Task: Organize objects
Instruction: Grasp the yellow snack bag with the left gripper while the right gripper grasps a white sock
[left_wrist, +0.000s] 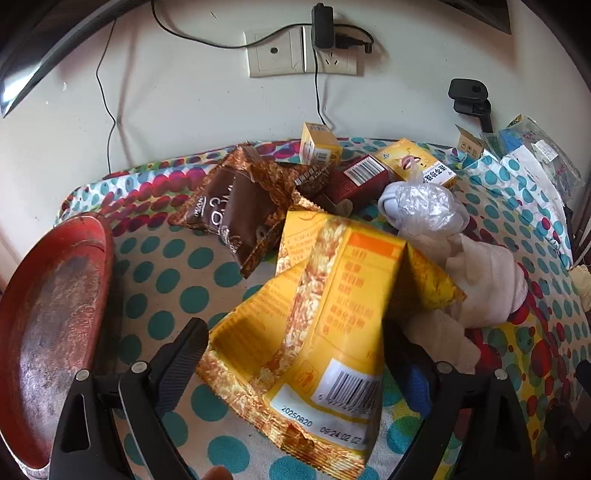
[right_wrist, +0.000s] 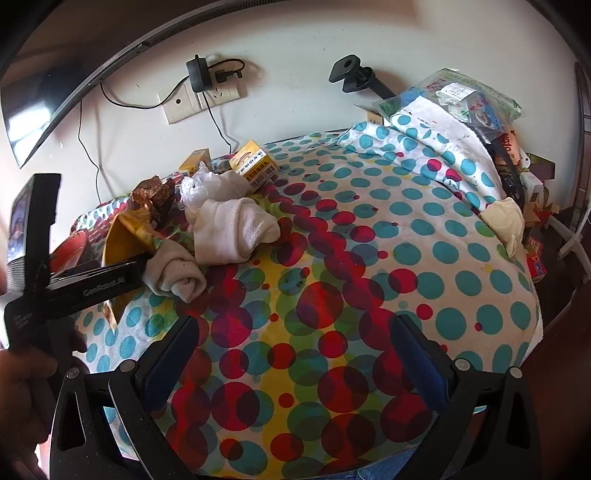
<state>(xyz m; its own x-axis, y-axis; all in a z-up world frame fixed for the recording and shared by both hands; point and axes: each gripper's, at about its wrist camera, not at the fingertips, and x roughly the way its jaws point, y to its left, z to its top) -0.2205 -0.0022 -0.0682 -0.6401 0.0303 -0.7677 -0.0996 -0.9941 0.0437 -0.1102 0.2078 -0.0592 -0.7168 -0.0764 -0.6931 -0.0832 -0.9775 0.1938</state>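
Note:
A yellow snack packet (left_wrist: 332, 332) lies between the wide-apart fingers of my left gripper (left_wrist: 295, 354); the fingers stand either side of it with a gap showing on the left. A brown snack packet (left_wrist: 240, 214) lies behind it. A red plate (left_wrist: 48, 314) sits at the left. Small boxes (left_wrist: 362, 173) and rolled white socks (left_wrist: 480, 284) lie further back and right. My right gripper (right_wrist: 295, 354) is open and empty over the dotted cloth (right_wrist: 369, 258). In the right wrist view the socks (right_wrist: 236, 229) and yellow packet (right_wrist: 122, 236) lie at the left, by the left gripper's body.
A wall with a socket and charger (left_wrist: 325, 33) stands behind the table. A crumpled clear plastic bag (left_wrist: 424, 206) lies by the boxes. A pile of bags under the cloth (right_wrist: 461, 110) fills the back right. A black clamp mount (right_wrist: 351, 74) stands at the wall.

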